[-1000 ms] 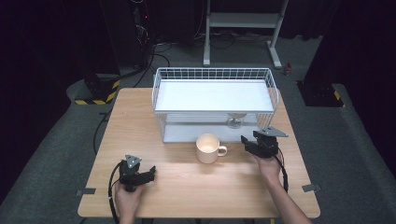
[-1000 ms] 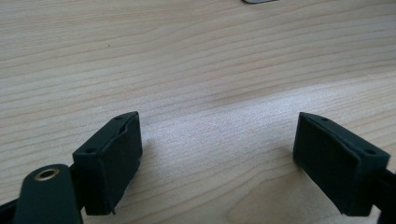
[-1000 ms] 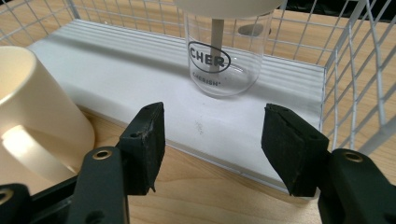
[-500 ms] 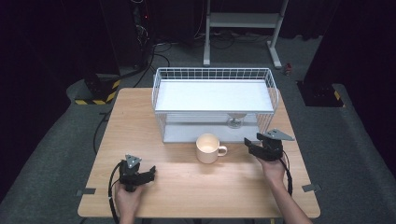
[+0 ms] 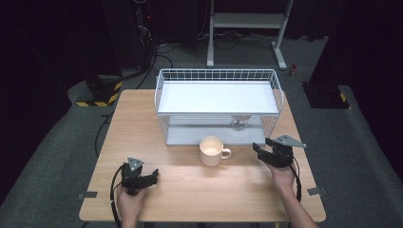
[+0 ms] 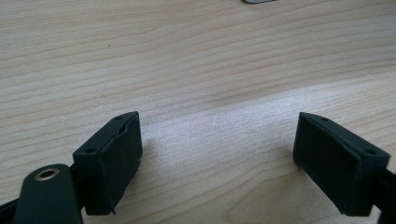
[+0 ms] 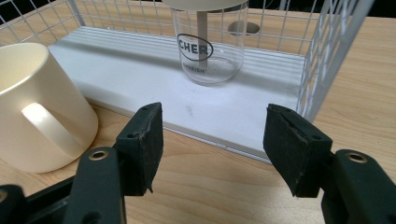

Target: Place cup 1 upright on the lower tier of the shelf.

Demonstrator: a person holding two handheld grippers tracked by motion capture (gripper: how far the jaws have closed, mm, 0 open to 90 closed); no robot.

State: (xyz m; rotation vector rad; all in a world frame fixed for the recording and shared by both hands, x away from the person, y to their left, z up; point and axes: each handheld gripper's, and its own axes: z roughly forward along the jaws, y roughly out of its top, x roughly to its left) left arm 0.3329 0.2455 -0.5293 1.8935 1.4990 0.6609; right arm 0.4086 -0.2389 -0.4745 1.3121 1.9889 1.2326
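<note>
Right gripper (image 5: 267, 153) near the rack (image 5: 164, 102), fingers (image 7: 142, 140) apart and just opening, nothing between; glass (image 7: 210, 44) upright straight ahead on the lower shelf, cup (image 5: 212, 151) leftward. Left gripper (image 5: 142, 177) idle, wide.

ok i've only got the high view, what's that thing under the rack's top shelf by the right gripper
observer: a clear glass with dark lettering, standing upright on the rack's white bottom shelf
operator: is the right gripper holding anything
observer: no, the right gripper is open with nothing between its jaws, and it's aimed at that glass
operator: and the left one
observer: the left gripper is open too, with just bare table between its jaws
</note>
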